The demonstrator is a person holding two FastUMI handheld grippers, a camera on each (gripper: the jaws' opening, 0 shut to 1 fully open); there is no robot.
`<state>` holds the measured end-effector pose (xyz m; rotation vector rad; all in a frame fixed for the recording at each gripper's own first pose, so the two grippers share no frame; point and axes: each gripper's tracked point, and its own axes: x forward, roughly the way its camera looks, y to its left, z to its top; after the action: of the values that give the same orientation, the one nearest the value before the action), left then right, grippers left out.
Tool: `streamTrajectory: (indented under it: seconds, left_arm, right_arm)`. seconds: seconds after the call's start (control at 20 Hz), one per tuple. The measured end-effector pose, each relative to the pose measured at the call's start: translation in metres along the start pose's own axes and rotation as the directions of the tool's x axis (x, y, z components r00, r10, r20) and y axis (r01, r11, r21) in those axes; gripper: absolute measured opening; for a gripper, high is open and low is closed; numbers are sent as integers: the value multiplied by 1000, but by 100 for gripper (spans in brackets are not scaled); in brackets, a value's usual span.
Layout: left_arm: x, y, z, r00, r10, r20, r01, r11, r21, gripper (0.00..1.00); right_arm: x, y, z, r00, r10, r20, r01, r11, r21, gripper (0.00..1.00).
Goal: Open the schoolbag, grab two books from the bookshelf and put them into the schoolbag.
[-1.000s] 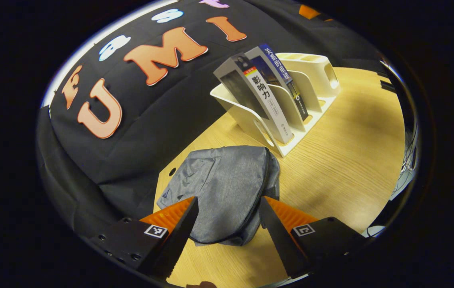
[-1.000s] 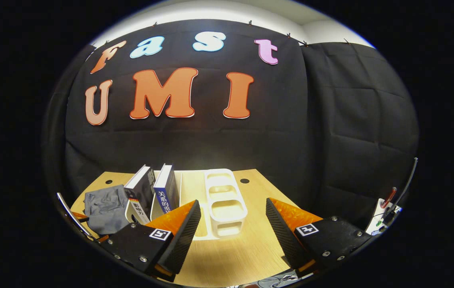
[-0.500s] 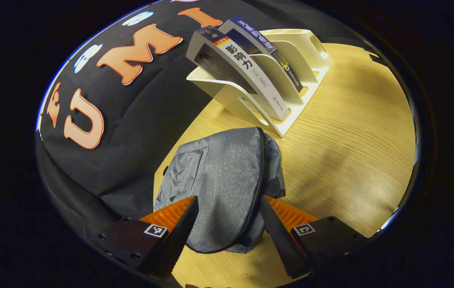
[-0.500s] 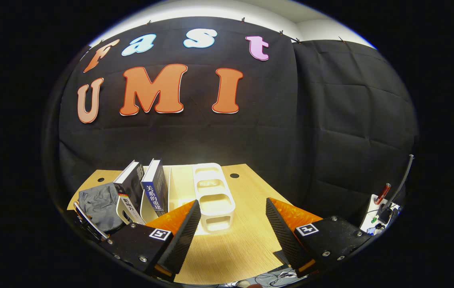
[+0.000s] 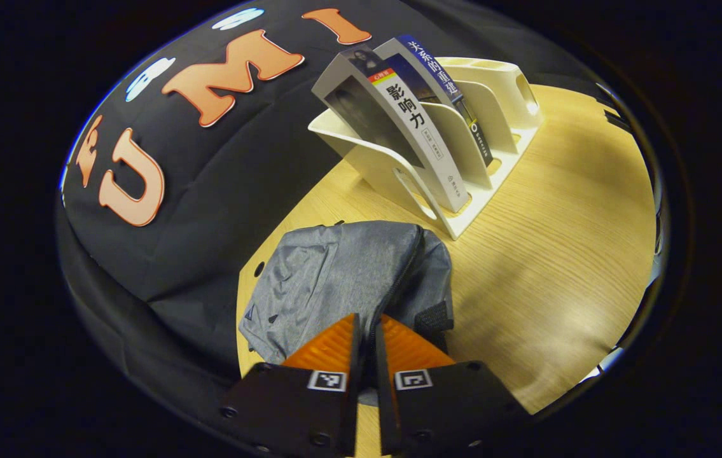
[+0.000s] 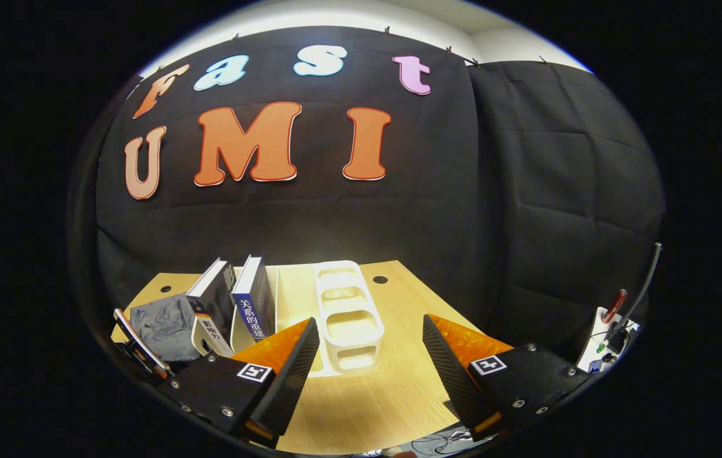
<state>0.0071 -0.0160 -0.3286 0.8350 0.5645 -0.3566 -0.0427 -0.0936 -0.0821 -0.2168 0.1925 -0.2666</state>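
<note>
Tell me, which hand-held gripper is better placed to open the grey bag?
Left. The left hand-held gripper is pinched at the schoolbag zipper line, while the right hand-held gripper hangs open near the bookshelf.

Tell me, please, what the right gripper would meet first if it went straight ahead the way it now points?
Most likely the white bookshelf: its empty end compartments lie just ahead of the open right gripper, between the fingers' lines. The two books stand off to the left. Depth is hard to judge, so it might pass above it.

Two books, one bookshelf, one schoolbag, one table, two grippers.
</note>
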Motion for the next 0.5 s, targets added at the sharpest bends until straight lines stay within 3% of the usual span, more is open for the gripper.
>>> streamTrajectory:
  seconds: [0.25, 0.5]
  left_arm:
    - [-16, 23, 12, 995, -90, -45, 84, 988, -127, 4]
    - [-38, 78, 50, 982, -186, 0, 180, 947, -267, 1]
  right_arm:
    - [-1, 9, -1, 999, 46, -21, -45, 996, 78, 98]
    - [2, 29, 0, 989, 140, -45, -133, 982, 132, 97]
